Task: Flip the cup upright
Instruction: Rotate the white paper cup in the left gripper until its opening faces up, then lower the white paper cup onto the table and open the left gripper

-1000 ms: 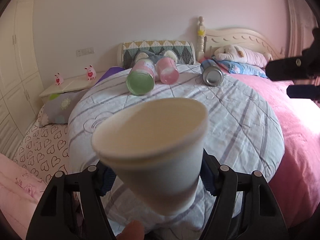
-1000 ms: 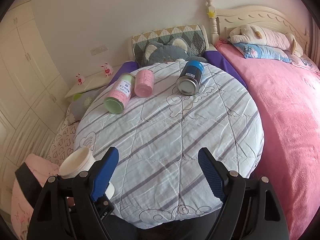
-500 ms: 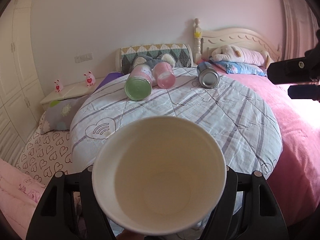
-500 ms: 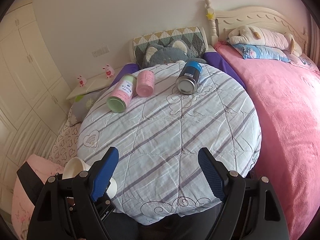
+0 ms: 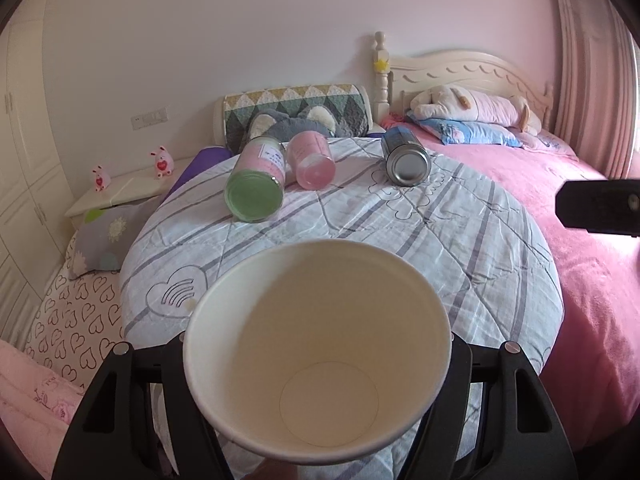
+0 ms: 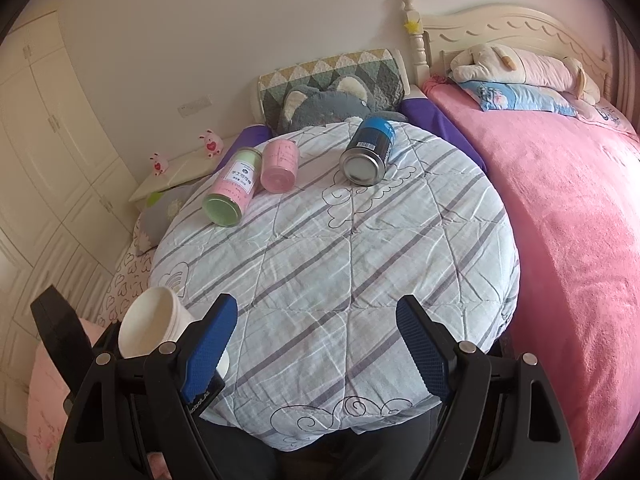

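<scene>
One paper cup [image 5: 316, 352] clamped in left gripper [image 5: 318, 364], mouth toward camera

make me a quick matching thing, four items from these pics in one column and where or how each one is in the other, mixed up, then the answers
Column 1:
1. white paper cup
2. green-bottomed jar
3. blue can
4. right gripper

Column 2:
a. lying on its side, touching the pink jar
b. open, holding nothing
c. gripped by the left gripper
d. lying alone on the quilted table, metal end toward the camera

Pairs: 1-c, 2-a, 3-d, 4-b
</scene>
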A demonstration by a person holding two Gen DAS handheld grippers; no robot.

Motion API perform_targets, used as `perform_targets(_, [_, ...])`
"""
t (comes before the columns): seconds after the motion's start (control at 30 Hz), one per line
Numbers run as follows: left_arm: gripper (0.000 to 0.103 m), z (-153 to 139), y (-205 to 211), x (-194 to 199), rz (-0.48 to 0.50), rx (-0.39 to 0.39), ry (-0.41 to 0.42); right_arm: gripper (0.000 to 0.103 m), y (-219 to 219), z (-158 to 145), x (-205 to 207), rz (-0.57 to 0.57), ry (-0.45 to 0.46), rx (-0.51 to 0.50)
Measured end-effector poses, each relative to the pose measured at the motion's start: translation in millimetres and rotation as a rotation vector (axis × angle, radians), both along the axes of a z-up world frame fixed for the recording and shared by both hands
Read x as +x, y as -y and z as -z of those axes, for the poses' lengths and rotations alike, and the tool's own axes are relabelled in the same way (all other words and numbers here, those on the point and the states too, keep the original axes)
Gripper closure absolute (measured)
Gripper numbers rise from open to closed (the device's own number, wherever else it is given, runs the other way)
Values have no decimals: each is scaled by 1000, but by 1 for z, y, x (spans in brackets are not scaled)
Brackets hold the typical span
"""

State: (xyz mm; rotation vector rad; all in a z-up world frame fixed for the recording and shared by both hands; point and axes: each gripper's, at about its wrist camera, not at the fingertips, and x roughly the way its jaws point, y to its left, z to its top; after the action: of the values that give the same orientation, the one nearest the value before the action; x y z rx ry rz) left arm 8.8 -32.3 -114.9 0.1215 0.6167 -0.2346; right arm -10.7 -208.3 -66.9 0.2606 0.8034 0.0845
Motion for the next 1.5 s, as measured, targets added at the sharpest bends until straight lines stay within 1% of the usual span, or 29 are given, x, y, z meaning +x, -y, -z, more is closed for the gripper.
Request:
perform_targets(0.23, [35,-3,8,21,6,-8,9,20,4,2,3,13,-10,-4])
perform_targets(0.37, [34,6,10,30,0,10,-29,20,8,4,5,24,-15,-1])
perform_targets(0.43, [33,7,10,28,-7,19,-28,20,8,4,5,25,-16,-3])
perform_targets(0.5, [23,6,10,26,-22,34,-20,20,8,4,5,24,-16,0])
perform_targets(0.53, [13,5,10,26,-26,34,-19,20,8,4,5,25,-16,0])
perform_targets(0.57, [5,3,8,25,-29,28,-17,20,8,4,5,24,-14,0])
perform_targets(0.6, [3,2,8,25,-30,25,-15,20,8,4,5,23,-13,1])
perform_targets(0.93, [2,-6,2,22,-33,7,-25,20,6,3,5,18,-5,3])
perform_targets(1.17, [0,-24,-16,-3,-31,-33,-40,20,4,-4,-1,22,19,10])
perform_targets(1.37, [0,-40,-29,-21,-25,-70,-87,20,1,-9,-10,27,44,9])
perform_targets(1.5, [0,-48,-35,-32,-12,-94,-95,20,-2,-9,-15,23,53,-1])
